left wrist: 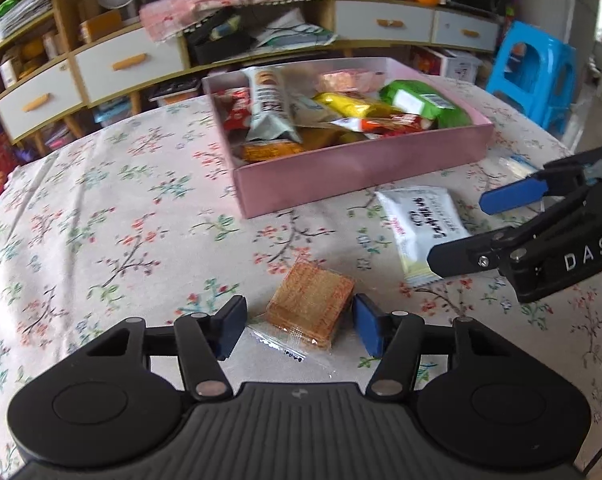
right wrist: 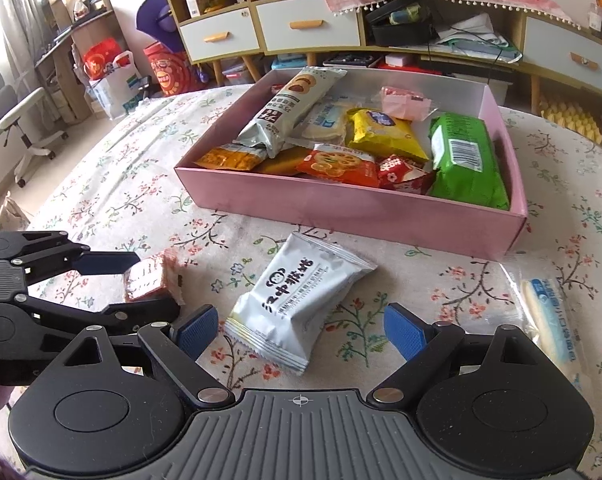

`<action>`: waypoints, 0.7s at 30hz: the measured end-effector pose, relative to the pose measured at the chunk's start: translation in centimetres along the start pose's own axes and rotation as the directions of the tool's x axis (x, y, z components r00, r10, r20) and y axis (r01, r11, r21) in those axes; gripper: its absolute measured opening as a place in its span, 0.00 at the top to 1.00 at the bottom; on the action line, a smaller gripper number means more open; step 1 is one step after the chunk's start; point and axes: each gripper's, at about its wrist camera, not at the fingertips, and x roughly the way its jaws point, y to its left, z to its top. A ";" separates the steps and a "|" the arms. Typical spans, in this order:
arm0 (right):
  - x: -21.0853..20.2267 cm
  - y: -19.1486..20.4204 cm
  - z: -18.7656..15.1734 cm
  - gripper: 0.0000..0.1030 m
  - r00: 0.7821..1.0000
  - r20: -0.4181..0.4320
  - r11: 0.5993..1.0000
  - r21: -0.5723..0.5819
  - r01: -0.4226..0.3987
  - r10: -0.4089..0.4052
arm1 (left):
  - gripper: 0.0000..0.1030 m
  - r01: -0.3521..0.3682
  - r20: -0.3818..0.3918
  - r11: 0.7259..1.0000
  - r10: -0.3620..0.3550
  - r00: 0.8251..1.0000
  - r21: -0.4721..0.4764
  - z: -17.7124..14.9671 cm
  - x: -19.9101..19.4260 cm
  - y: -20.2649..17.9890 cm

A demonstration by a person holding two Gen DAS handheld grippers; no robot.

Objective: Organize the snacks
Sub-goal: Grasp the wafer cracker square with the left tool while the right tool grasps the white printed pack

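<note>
A pink box (left wrist: 357, 168) holds several snack packs; it also shows in the right wrist view (right wrist: 341, 210). My left gripper (left wrist: 299, 326) is open, with its pads on either side of an orange square cracker pack (left wrist: 311, 310) lying on the floral tablecloth; the right wrist view shows that pack (right wrist: 149, 278) between the left gripper's fingers (right wrist: 105, 263). My right gripper (right wrist: 301, 334) is open around the near end of a white snack pack (right wrist: 297, 300), which also shows in the left wrist view (left wrist: 421, 228). The right gripper shows in the left wrist view (left wrist: 467, 228).
A clear-wrapped white and blue snack (right wrist: 549, 320) lies on the table to the right of the white pack. A low cabinet with drawers (right wrist: 309, 28) stands behind the table. A blue plastic stool (left wrist: 537, 76) stands at the far right.
</note>
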 end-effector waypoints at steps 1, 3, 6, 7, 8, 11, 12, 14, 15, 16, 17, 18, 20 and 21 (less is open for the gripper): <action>0.1 0.1 0.0 0.11 1.000 0.003 1.000 -0.003 -0.001 0.001 | 0.47 -0.014 -0.004 1.000 0.014 1.000 -0.012 0.0 -0.1 0.2; 0.5 0.4 0.0 0.11 1.000 0.009 1.000 -0.011 0.001 -0.001 | 0.47 -0.040 -0.010 0.998 0.039 0.999 -0.038 -0.1 -0.2 0.8; 1.0 1.0 0.1 0.11 1.000 0.019 1.000 -0.023 0.011 -0.011 | 0.46 -0.065 -0.015 0.995 0.064 0.998 -0.077 -0.3 -0.3 1.8; 1.2 1.1 0.1 0.11 1.000 0.023 1.000 -0.027 0.017 -0.016 | 0.46 -0.064 -0.015 0.994 0.063 0.998 -0.085 -0.4 -0.4 2.1; 1.4 1.2 0.2 0.11 0.999 0.024 0.999 -0.029 0.022 -0.022 | 0.45 -0.057 -0.012 0.994 0.057 0.998 -0.089 -0.5 -0.4 2.3; 2.0 1.4 0.2 0.11 0.999 0.034 0.998 -0.035 0.044 -0.043 | 0.41 -0.033 -0.006 0.996 0.033 0.999 -0.085 -0.7 -0.6 2.5; 2.1 1.5 0.2 0.11 0.998 0.038 0.998 -0.041 0.052 -0.051 | 0.35 -0.022 -0.008 0.997 0.022 1.000 -0.078 -0.6 -0.5 2.5; 2.3 1.7 0.2 0.11 0.997 0.040 0.995 -0.068 0.070 -0.067 | 0.30 -0.001 -0.013 0.998 0.001 1.000 -0.059 -0.8 -0.4 2.3; 2.3 1.7 0.1 0.11 0.997 0.039 0.994 -0.084 0.075 -0.071 | 0.29 0.003 -0.017 0.999 -0.004 1.000 -0.047 -0.8 -0.4 2.3; 2.3 1.7 0.0 0.11 0.996 0.038 0.991 -0.107 0.083 -0.079 | 0.29 0.003 -0.016 0.999 -0.004 1.000 -0.039 -0.9 -0.5 2.2; 2.2 1.7 -0.2 0.11 0.995 0.038 0.987 -0.129 0.092 -0.088 | 0.28 0.005 -0.017 0.999 -0.006 1.000 -0.038 -0.9 -0.5 2.2; 2.1 1.5 -0.3 0.11 0.995 0.040 0.985 -0.142 0.096 -0.091 | 0.28 0.010 -0.020 0.999 -0.011 1.000 -0.041 -0.9 -0.5 2.3; 1.7 0.8 -0.7 0.10 0.996 0.042 0.985 -0.149 0.088 -0.082 | 0.27 0.019 -0.028 0.999 -0.020 0.999 -0.045 -0.8 -0.5 2.4; 1.6 0.4 -0.8 0.09 0.996 0.041 0.984 -0.156 0.087 -0.082 | 0.26 0.022 -0.032 0.999 -0.024 0.999 -0.045 -0.8 -0.4 2.5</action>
